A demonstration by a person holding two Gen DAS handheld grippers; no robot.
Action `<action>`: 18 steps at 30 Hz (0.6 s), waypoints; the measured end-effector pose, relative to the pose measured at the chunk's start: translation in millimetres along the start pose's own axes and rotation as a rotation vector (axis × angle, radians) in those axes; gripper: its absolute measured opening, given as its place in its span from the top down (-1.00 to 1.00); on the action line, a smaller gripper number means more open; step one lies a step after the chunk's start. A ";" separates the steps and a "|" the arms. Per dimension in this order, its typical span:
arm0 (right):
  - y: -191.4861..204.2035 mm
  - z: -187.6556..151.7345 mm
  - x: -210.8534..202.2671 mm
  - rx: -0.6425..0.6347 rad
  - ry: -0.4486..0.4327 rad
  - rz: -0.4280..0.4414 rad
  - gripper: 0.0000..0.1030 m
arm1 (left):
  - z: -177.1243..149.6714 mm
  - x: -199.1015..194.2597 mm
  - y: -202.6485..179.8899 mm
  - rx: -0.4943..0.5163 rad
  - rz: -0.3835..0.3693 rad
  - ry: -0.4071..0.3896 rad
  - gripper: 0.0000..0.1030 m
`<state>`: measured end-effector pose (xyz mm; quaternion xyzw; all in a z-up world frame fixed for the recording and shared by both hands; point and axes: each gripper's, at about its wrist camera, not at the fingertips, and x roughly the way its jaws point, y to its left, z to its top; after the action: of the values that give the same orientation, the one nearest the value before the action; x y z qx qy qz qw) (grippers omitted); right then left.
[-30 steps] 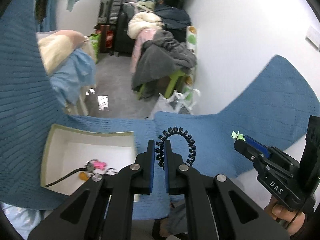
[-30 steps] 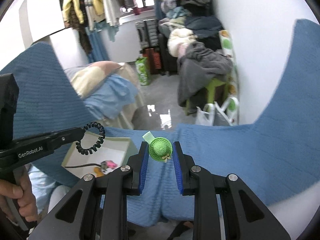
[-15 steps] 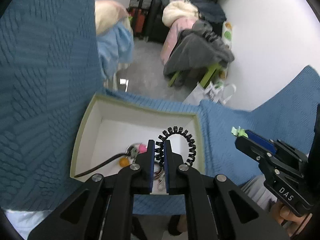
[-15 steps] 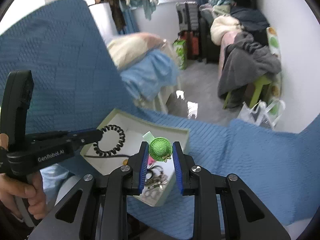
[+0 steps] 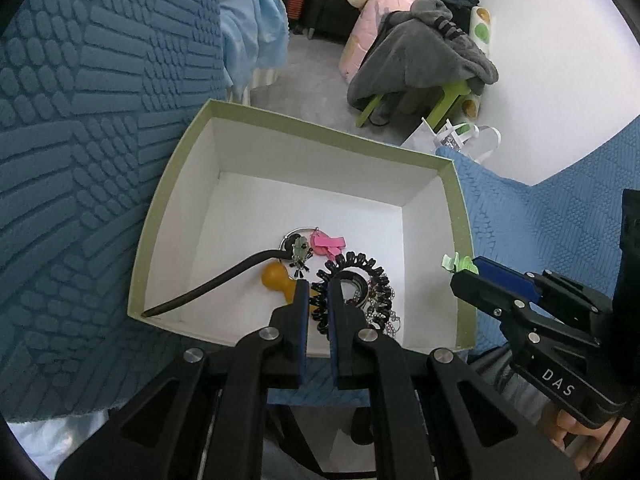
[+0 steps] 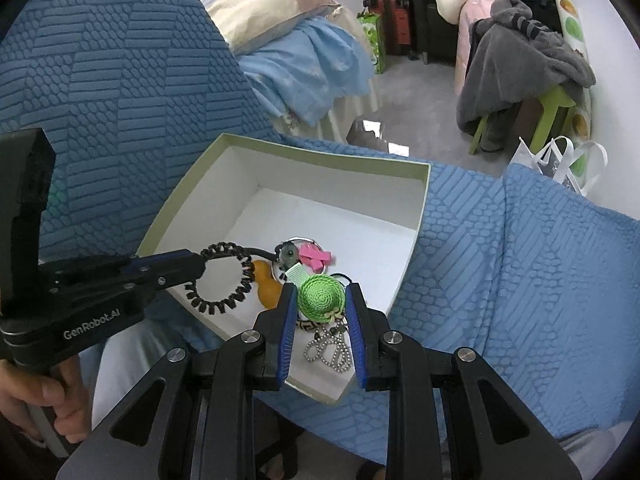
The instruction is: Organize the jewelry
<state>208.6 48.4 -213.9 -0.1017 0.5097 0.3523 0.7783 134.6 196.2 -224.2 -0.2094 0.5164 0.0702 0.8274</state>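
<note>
An open box (image 5: 172, 184) (image 6: 188, 200) with a green rim and white inside lies on blue cloth. My left gripper (image 5: 318, 290) (image 6: 200, 258) is shut on a black spiral hair tie (image 5: 352, 280) (image 6: 222, 278) and holds it over the box. My right gripper (image 6: 322, 300) (image 5: 460, 270) is shut on a green crocheted hat clip (image 6: 321, 298) above the box's near right corner. In the box lie a pink bow clip (image 5: 328, 242), an orange piece (image 5: 276, 278), a black cord (image 5: 208, 290) and a beaded chain (image 6: 328, 350).
Blue textured cloth (image 6: 500, 260) surrounds the box. Beyond its edge are a grey floor (image 5: 316, 92), a green stool under grey clothes (image 6: 524, 76), a white bag (image 6: 560, 160) and a bed (image 6: 296, 52).
Both grippers have moved forward and down over the box, each still holding its item. The box now fills much more of both views.
</note>
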 end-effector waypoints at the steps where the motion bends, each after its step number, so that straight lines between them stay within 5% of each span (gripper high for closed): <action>1: -0.7 0.3 -1.9 0.003 0.001 -0.002 0.43 | 0.2 -1.5 0.7 -0.009 0.001 0.004 0.63; 2: -1.7 1.1 -3.9 0.007 -0.002 -0.002 0.34 | 1.0 -3.3 1.6 -0.018 0.001 0.002 0.31; 4: -2.9 3.1 -10.4 0.012 -0.016 -0.005 0.32 | 4.2 -13.1 0.8 -0.024 -0.003 -0.033 0.11; 18: 4.7 35.7 -152.0 0.019 -0.297 -0.073 0.26 | 29.3 -158.4 -42.9 0.076 0.007 -0.301 0.01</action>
<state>196.0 2.7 -65.0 -0.0597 0.3882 0.3301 0.8584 100.7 185.7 -61.4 -0.1632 0.3894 0.0844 0.9026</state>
